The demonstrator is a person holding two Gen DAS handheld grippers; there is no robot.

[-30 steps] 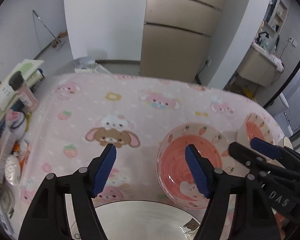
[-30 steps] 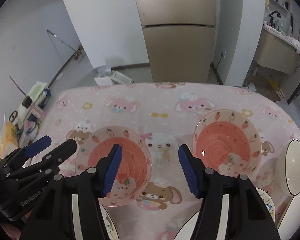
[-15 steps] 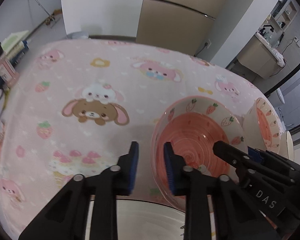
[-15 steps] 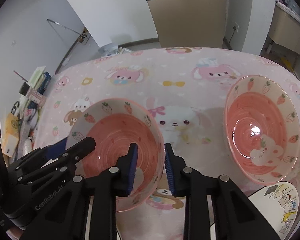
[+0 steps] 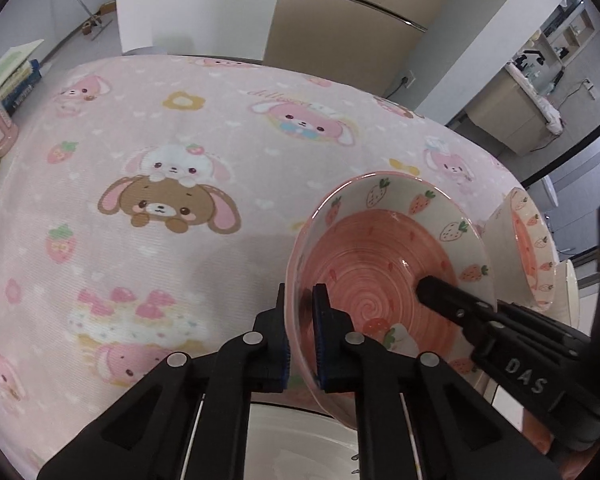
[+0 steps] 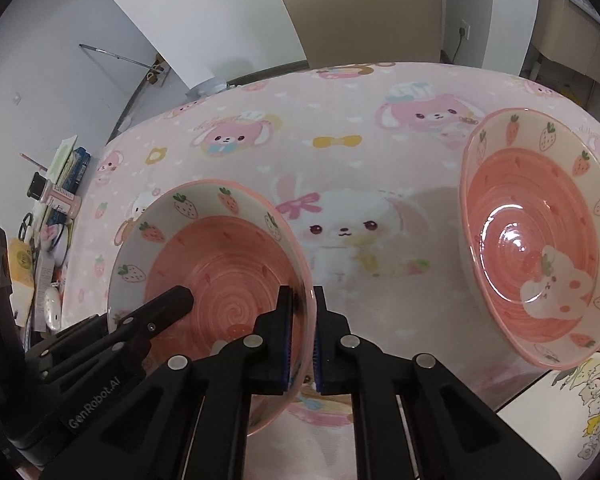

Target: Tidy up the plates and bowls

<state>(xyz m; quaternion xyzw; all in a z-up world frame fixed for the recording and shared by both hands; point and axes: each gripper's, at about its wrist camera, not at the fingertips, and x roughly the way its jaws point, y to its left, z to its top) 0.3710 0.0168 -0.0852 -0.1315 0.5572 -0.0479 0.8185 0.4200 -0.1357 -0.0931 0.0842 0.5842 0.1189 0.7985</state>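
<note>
**Bowl pinched on both rims, ready to lift**

Clutter sits at the far left edge of the table: a pink bottle (image 6: 62, 200) and stacked books (image 5: 14, 76). Next comes the open stretch of pink bunny-print tablecloth (image 5: 160, 168). On it stands the strawberry bowl (image 5: 384, 264), the thing in hand. The left gripper (image 5: 300, 332) has just closed its jaws on the bowl's left rim, one blue pad outside the wall and one inside. The right gripper (image 6: 300, 336) has likewise just closed on the opposite rim of the same bowl, so both claws pinch it at once. Further right a second strawberry bowl (image 6: 536, 256) stands apart, and a white cartoon plate (image 6: 580, 408) lies at the near right corner.

Grasping looks complete, judging by the pads pressed to the wall. The next move probably calls for an even, level lift with both hands, then carrying the bowl over to nest in its twin. Uneven pull could tip it or slip a pad.
</note>
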